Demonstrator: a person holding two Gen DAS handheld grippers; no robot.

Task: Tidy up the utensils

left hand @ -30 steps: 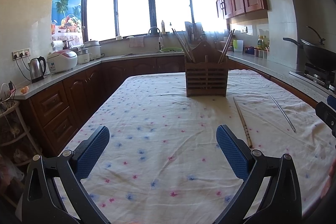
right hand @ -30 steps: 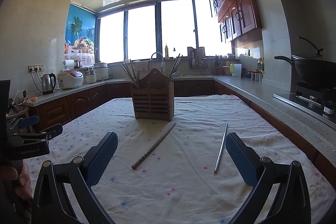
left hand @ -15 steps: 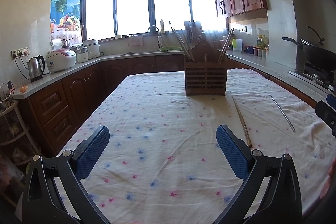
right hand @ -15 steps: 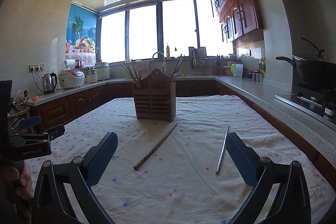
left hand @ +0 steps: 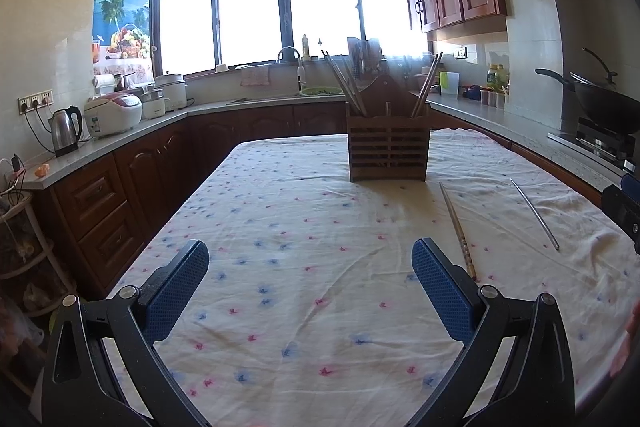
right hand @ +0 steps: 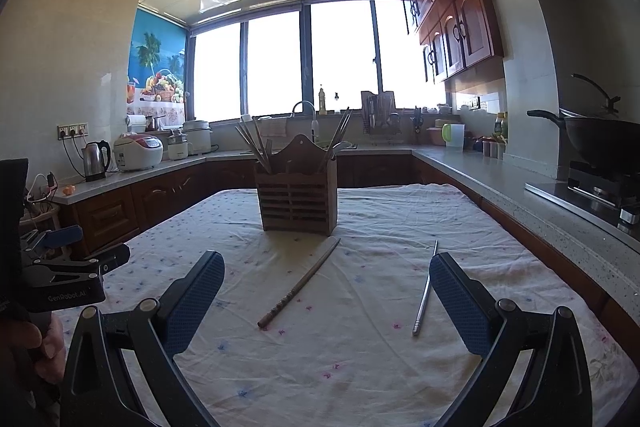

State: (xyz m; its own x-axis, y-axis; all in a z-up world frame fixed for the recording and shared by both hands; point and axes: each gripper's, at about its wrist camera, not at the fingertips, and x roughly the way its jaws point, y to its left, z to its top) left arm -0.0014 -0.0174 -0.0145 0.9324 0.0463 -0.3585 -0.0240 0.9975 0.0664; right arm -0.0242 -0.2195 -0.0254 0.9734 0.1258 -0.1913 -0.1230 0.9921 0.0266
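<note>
Two loose chopsticks lie on the tablecloth (right hand: 360,367), both on the near side of the wooden holder (right hand: 297,203). Wooden chopstick (right hand: 300,282): far end almost touching the holder's near base, slanting toward the camera. Metal chopstick (right hand: 425,291): off to the holder's right, well apart from the wooden one. The holder already carries bundles of chopsticks in its left and right compartments.

Change over the last second: slight. In the right wrist view the holder and both sticks sit a little larger and lower than before, so the right gripper (right hand: 326,297) has crept toward the holder. The left view barely shifts. Neither stick has moved. Reading: approach phase only, no stick collected yet, sorting of these two not begun.

Right gripper: jaws spread wide, nothing between the pads, held above the cloth and aimed at the holder; the wooden stick's near end lies between the finger lines, the metal stick passes just inside the right pad.

Left gripper (left hand: 310,277): jaws likewise spread and empty, hovering over bare cloth to the holder's near left. In its view the wooden chopstick (left hand: 457,227) and metal chopstick (left hand: 534,213) lie right of its fingers.

Likely first pick: the wooden stick, by the right gripper.
</note>
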